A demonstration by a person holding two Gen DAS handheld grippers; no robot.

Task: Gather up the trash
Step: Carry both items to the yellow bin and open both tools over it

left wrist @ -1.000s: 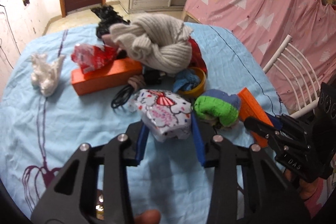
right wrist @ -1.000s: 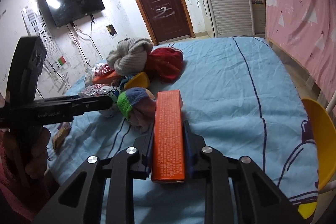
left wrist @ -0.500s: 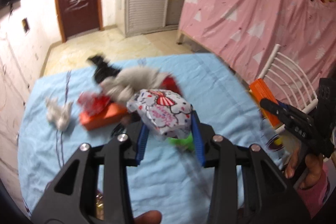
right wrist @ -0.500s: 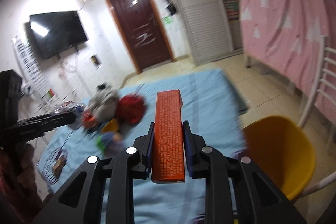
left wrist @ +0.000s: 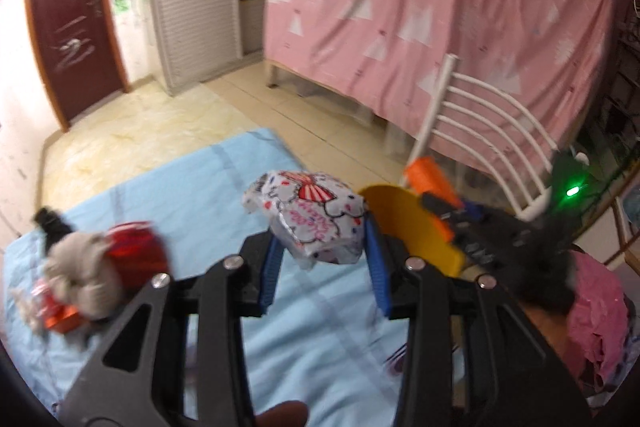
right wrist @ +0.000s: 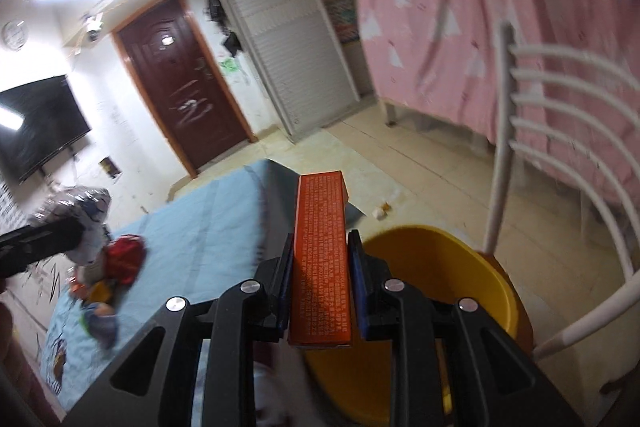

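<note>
My left gripper [left wrist: 322,259] is shut on a crumpled white snack wrapper [left wrist: 310,215] with red and blue cartoon print, held up above the blue table. My right gripper [right wrist: 320,263] is shut on a long orange carton [right wrist: 322,255] with small white print, just left of a yellow basin [right wrist: 436,267]. In the left wrist view the basin [left wrist: 404,223] shows to the right of the wrapper, with the right gripper [left wrist: 452,205] and its orange carton [left wrist: 430,177] above it. The wrapper [right wrist: 86,223] and the left gripper's finger show blurred at the right wrist view's left edge.
A heap of clothes [left wrist: 96,267] and an orange box lie at the left on the blue tablecloth [left wrist: 200,195]. A white slatted chair [left wrist: 480,131] stands by the basin, before a pink curtain [left wrist: 420,11]. Small scraps [right wrist: 380,211] lie on the tiled floor. A person's pink sleeve [left wrist: 596,323] is at right.
Both grippers have lifted off the table and swung right with their loads. The clothes heap has slid to the left of both views; the yellow basin and white chair have come in.
</note>
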